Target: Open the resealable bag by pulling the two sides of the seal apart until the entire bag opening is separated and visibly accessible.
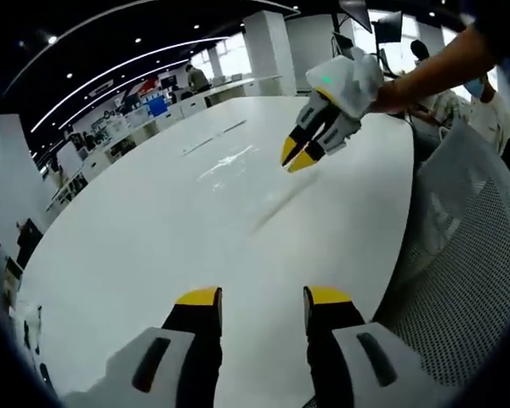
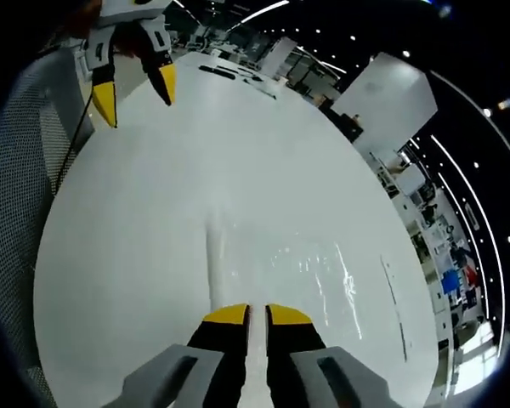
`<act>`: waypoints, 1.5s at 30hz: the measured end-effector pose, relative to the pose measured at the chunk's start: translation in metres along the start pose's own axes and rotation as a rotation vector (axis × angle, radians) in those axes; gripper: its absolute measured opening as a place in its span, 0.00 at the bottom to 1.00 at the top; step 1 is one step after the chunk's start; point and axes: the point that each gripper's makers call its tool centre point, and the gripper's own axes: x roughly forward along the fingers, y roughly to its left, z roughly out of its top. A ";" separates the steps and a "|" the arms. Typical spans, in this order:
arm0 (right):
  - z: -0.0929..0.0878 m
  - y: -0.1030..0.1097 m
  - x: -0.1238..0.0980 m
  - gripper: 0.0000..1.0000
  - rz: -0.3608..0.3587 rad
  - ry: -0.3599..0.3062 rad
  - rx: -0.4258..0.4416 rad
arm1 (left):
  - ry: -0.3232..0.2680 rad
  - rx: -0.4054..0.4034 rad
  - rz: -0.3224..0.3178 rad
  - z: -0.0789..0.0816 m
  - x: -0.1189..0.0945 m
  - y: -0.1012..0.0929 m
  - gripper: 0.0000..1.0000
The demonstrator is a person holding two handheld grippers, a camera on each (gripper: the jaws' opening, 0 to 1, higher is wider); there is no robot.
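Bag (image 2: 314,272) faint, outline barely discernible.

A big white round table (image 1: 195,221) fills the foreground, glossy with reflected glare. Beside it stands a grey mesh chair (image 1: 467,255). Beyond the table: white pillars (image 1: 268,47), desks (cluttered, indistinct), bright windows, and a dark ceiling with strip lights (image 1: 110,72).
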 end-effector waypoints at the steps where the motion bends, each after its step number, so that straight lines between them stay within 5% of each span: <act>1: -0.001 0.002 -0.001 0.05 -0.001 0.002 0.016 | 0.002 -0.001 0.000 -0.001 -0.001 -0.001 0.36; 13: -0.006 0.019 -0.019 0.12 0.014 -0.044 0.290 | -0.005 0.004 -0.005 0.002 -0.004 -0.004 0.38; 24: -0.031 0.025 -0.056 0.18 -0.021 -0.062 0.516 | -0.053 0.000 0.006 0.014 -0.014 0.003 0.39; 35: -0.042 0.038 -0.098 0.29 -0.051 -0.076 0.621 | -0.089 -0.032 0.036 0.014 -0.028 0.008 0.42; 45: -0.037 0.052 -0.125 0.41 -0.053 -0.121 0.744 | -0.122 -0.082 0.070 0.013 -0.040 0.008 0.60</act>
